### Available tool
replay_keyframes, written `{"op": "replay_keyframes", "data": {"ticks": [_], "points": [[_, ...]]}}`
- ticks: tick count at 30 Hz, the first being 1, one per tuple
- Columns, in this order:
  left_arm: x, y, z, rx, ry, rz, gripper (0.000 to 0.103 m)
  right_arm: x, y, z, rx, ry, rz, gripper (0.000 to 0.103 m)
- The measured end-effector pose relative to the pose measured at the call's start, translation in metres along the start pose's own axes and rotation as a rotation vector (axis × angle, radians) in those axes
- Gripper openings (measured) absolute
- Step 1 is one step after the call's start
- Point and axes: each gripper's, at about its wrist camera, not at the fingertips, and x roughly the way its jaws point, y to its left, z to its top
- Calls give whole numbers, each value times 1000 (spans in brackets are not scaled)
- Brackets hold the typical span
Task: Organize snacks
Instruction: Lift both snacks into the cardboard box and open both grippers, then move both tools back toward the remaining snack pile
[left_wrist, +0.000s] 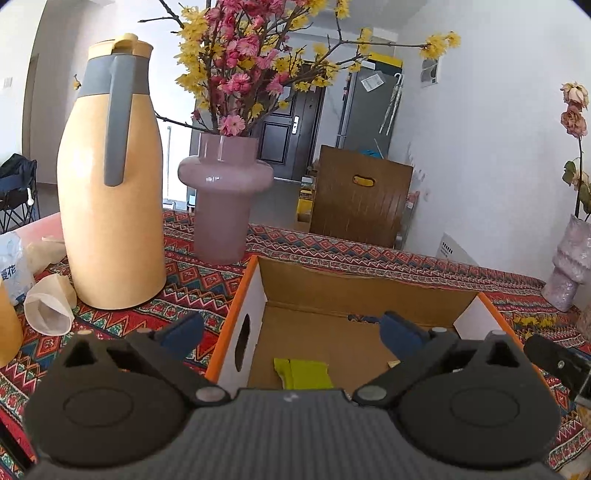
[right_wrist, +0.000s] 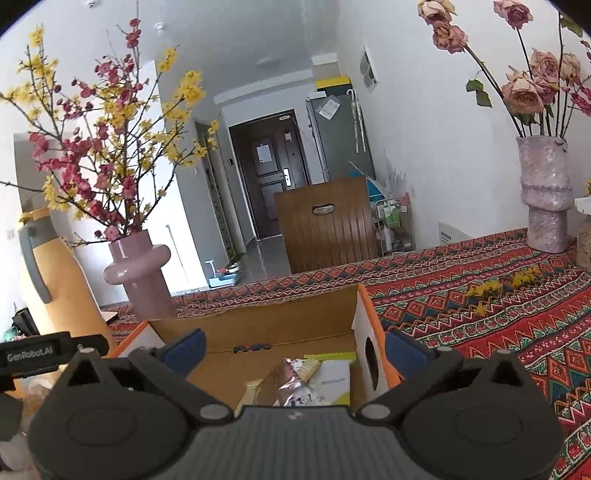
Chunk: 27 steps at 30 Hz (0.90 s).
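Observation:
An open cardboard box with orange edges (left_wrist: 255, 291) (right_wrist: 364, 314) stands on the patterned tablecloth. In the left wrist view a yellow-green snack packet (left_wrist: 304, 373) lies on its floor. In the right wrist view several packets lie inside: a shiny brownish one (right_wrist: 291, 384) and a white-and-green one (right_wrist: 332, 376). My left gripper (left_wrist: 291, 332) is open and empty over the box's left wall. My right gripper (right_wrist: 293, 349) is open and empty over the box's right side.
A tall yellow thermos jug (left_wrist: 110, 192) and a pink vase with flowering branches (left_wrist: 223, 192) stand left of and behind the box. Paper cups (left_wrist: 50, 302) lie at the left. A rough pink vase with roses (right_wrist: 545, 192) stands far right. Yellow petals (right_wrist: 491, 288) lie on the cloth.

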Motion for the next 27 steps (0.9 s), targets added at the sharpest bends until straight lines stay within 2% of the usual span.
{"op": "replay_keyframes", "data": {"ticks": [6, 14, 24, 27], "points": [[-6, -2, 2, 6, -15, -6, 103, -4, 3, -1, -16, -10, 0, 103], [-48, -3, 9, 18, -68, -11, 103, -31, 5, 7, -19, -82, 46, 103], [-89, 22, -18, 44, -40, 22, 103, -77, -3, -11, -37, -54, 3, 103], [-96, 29, -33, 86, -13, 24, 103, -90, -9, -21, -46, -39, -13, 103]]}}
